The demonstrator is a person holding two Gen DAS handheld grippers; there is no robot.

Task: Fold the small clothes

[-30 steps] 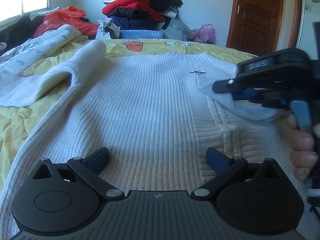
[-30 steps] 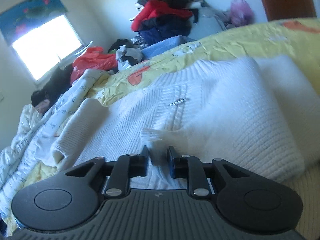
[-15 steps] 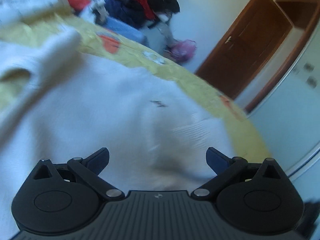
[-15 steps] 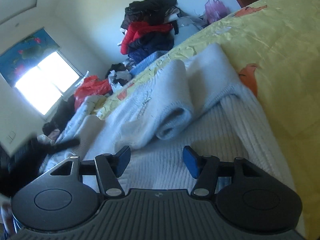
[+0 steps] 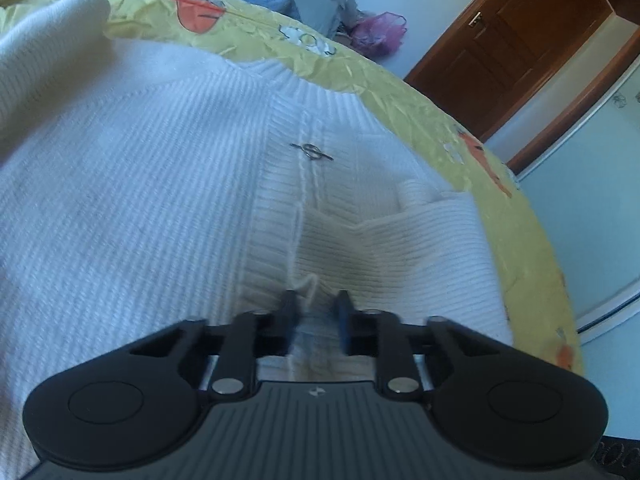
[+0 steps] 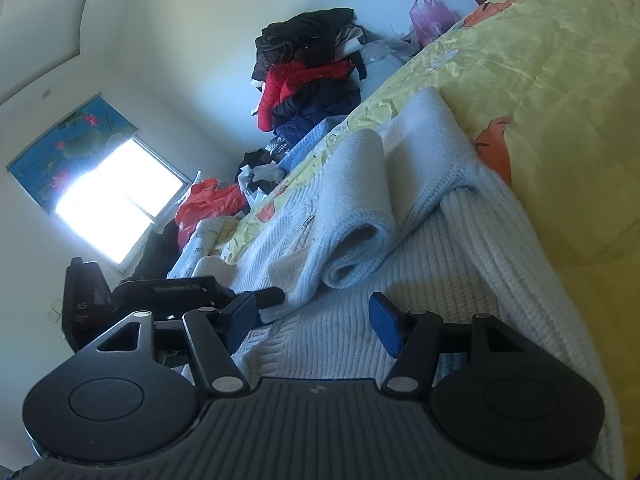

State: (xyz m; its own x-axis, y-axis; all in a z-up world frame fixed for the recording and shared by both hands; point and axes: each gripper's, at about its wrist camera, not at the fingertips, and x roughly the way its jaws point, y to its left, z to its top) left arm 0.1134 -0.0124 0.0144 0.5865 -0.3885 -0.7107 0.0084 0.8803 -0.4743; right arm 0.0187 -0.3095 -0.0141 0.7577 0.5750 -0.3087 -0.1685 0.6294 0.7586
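A white ribbed knit cardigan [image 5: 132,184] lies spread on the yellow bedspread [image 5: 400,92], with a small metal clasp [image 5: 311,151] on its front band. My left gripper [image 5: 314,312] is shut on a fold of the cardigan's front edge near the hem. In the right wrist view the cardigan [image 6: 452,264] has its sleeve [image 6: 356,208] folded over the body. My right gripper [image 6: 314,320] is open and empty just above the knit. The left gripper [image 6: 256,298] shows at the left of that view.
A pile of dark and red clothes [image 6: 308,76] stands against the far wall. A red bag [image 6: 208,204] and more bedding lie near the bright window [image 6: 112,208]. A brown wooden door [image 5: 516,36] is at the right, beyond the bed's edge. A pink bag [image 5: 378,32] sits on the floor.
My left gripper went from wide open to shut on the cardigan's front edge. My right gripper let go of the sleeve cuff, opened and drew back to the right.
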